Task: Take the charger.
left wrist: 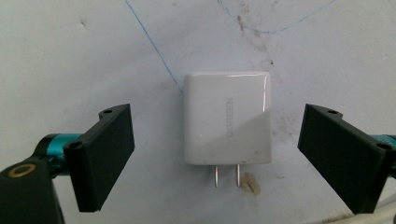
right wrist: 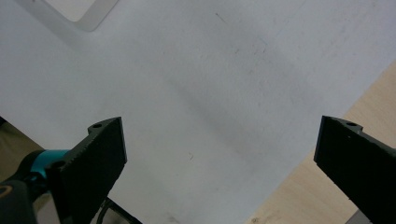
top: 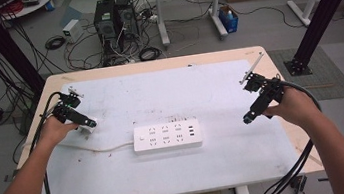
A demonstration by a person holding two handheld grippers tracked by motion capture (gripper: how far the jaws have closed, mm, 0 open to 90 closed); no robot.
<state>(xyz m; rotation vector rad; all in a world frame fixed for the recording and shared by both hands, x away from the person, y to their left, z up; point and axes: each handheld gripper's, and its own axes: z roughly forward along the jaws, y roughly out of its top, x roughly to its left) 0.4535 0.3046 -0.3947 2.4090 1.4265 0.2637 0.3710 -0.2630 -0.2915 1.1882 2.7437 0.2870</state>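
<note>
Left gripper [left wrist: 215,154] poised over the white charger [left wrist: 227,117], fingers wide and empty

In the left gripper view the charger lies flat on the white mat, between the two black fingers [left wrist: 100,156] and touching neither; its two prongs [left wrist: 226,176] point to 6 o'clock, back toward the gripper, so its long axis runs 12 to 6 and the fingers stand at 9 and 3, set to close across its side faces. In the high view the charger [top: 85,129] sits at the left gripper [top: 90,123] tip, at about 9 o'clock from the power strip [top: 166,136] at mid-desk [top: 155,65], with the strip's cord [top: 101,147] trailing toward it. The right gripper [top: 247,117] hangs well apart at about 3 o'clock of the strip, its fingers [right wrist: 91,163] wide over bare mat, so the left hand is judged the one to grasp
</note>
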